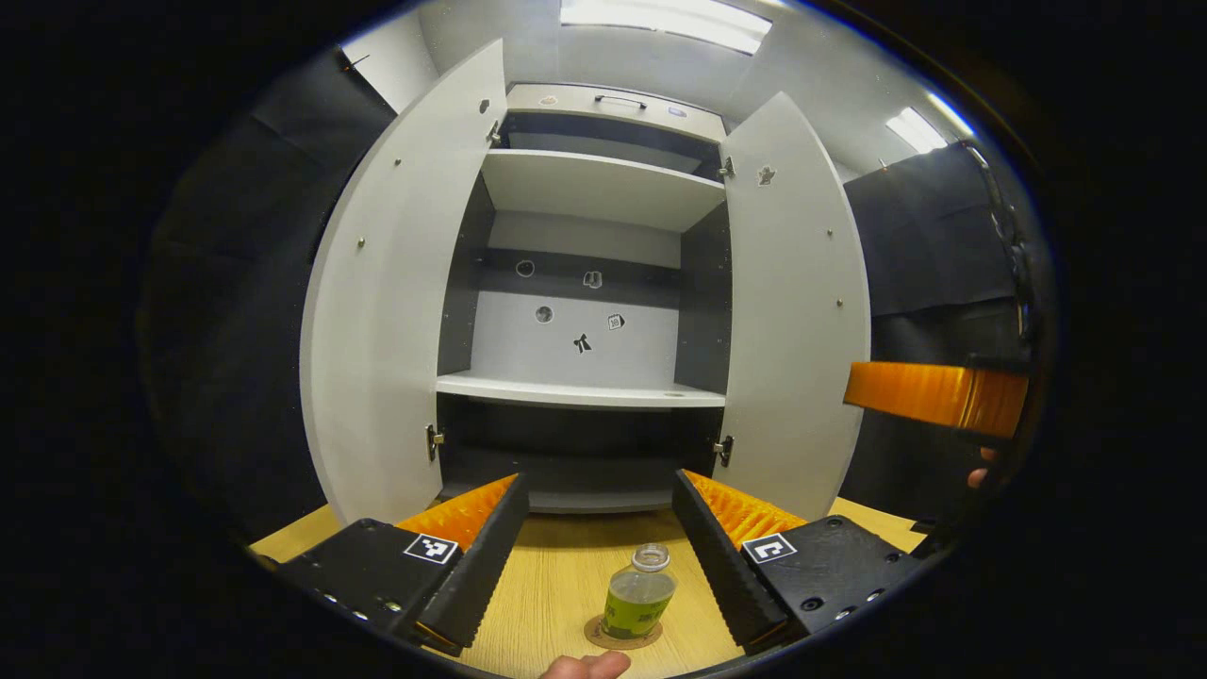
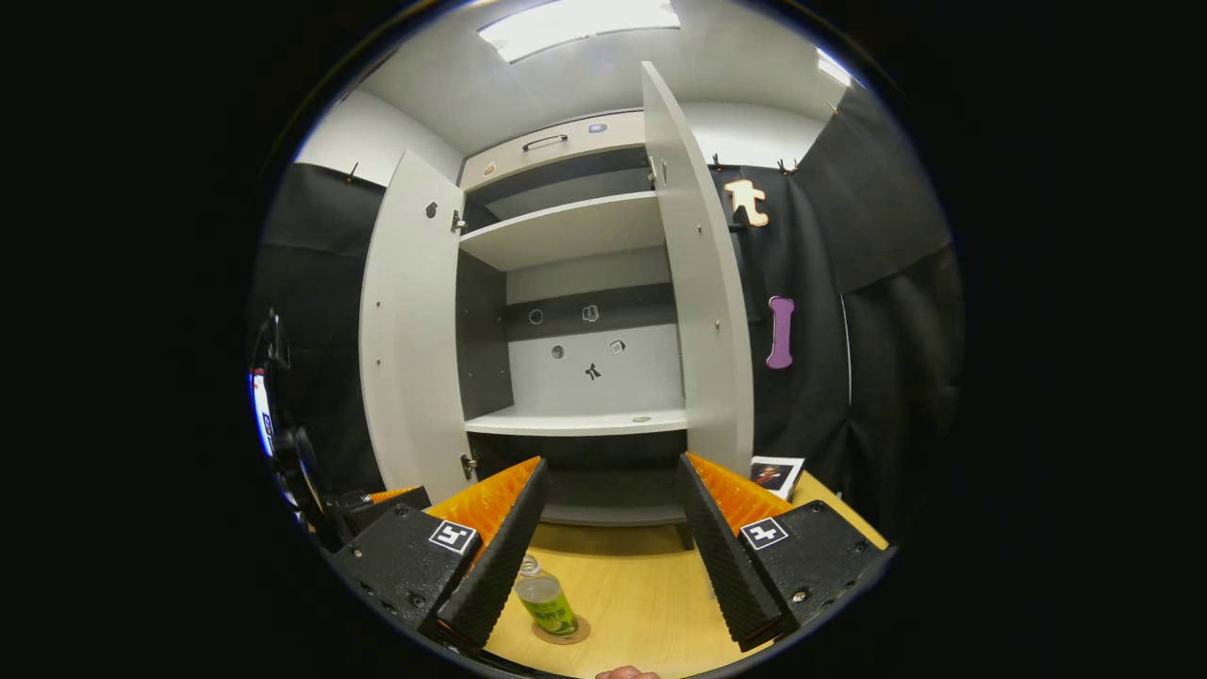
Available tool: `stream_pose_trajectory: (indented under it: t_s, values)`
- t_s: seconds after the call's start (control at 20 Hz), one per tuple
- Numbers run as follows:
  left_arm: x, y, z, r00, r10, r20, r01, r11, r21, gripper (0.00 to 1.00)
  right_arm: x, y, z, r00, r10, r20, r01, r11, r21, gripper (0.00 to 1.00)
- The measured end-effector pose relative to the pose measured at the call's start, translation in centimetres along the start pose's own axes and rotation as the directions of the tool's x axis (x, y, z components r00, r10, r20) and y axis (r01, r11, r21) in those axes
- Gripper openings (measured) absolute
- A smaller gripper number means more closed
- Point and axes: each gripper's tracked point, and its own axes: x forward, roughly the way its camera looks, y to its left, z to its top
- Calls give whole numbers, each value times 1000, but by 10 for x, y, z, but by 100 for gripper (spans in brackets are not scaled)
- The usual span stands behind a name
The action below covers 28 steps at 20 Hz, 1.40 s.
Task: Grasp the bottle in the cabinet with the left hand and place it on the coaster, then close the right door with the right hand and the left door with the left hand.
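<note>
1. We are risking a knocked bottle (image 1: 638, 592): it is standing on the coaster (image 1: 622, 634) just before the cabinet (image 1: 603, 189), so a low sweep toward the right door (image 1: 792, 311) could tip it.
2. We are holding the left gripper (image 1: 599, 556) released, jaws apart, with the bottle between and below them, untouched.
3. We are keeping the right gripper (image 2: 611, 547) released too; the bottle is sitting low, beside its left jaw.

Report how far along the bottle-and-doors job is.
Done: the bottle stands upright on the coaster on the wooden table, with the left gripper open and not touching it. In hand: nothing; the right gripper is open too. Left: both the right door and the left door stand wide open.
</note>
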Motion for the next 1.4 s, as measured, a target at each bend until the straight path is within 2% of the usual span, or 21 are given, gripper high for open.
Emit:
stream_pose_trajectory:
  t_s: [0.15, 0.3, 0.35, 0.45, 0.55, 0.6, 0.7, 0.75, 1.0, 1.2, 1.4]
  values:
    - [0, 4, 3, 1000, 18, -4, -18, 1000, 18, 94, -5, -6, -1, 1000, -5, 1, 5, 1000, 27, 84]
    - [0, 4, 0, 1000, 21, -13, -21, 1000, 21, 94, -4, -27, 16, 1000, -21, 14, 21, 1000, 15, 84]
    - [0, 4, -1, 1000, 28, -12, -28, 999, 20, 94, -4, -38, 23, 1000, -28, 6, 28, 999, 21, 84]
    - [1, 2, -3, 1000, 26, -8, -26, 999, 21, 94, -2, -66, 58, 996, -54, 66, 52, 998, 31, 84]
    - [0, 3, -5, 999, 32, -11, -32, 999, 38, 94, 1, -100, 98, 986, -111, 125, 110, 994, 14, 84]
    - [0, 3, -4, 999, 39, -4, -38, 998, 46, 94, 3, -125, 108, 978, -168, 124, 170, 985, -2, 83]
    - [-2, -2, -4, 999, 31, 6, -32, 998, 54, 93, 10, -164, 137, 952, -261, 162, 266, 964, -9, 84]
    - [-5, -3, -3, 999, 30, 11, -31, 998, 57, 93, 14, -175, 155, 939, -283, 194, 288, 958, 1, 83]
    - [-14, 2, -7, 998, 58, 11, -58, 998, 27, 93, 48, -208, 189, 924, -313, 222, 323, 946, -10, 83]
    - [-21, 17, -14, 995, 100, -5, -100, 995, 18, 94, 66, -200, 197, 927, -295, 230, 306, 952, -13, 84]
    - [-26, 26, -23, 992, 122, -31, -123, 992, -32, 94, 72, -198, 200, 926, -300, 229, 319, 946, -51, 83]
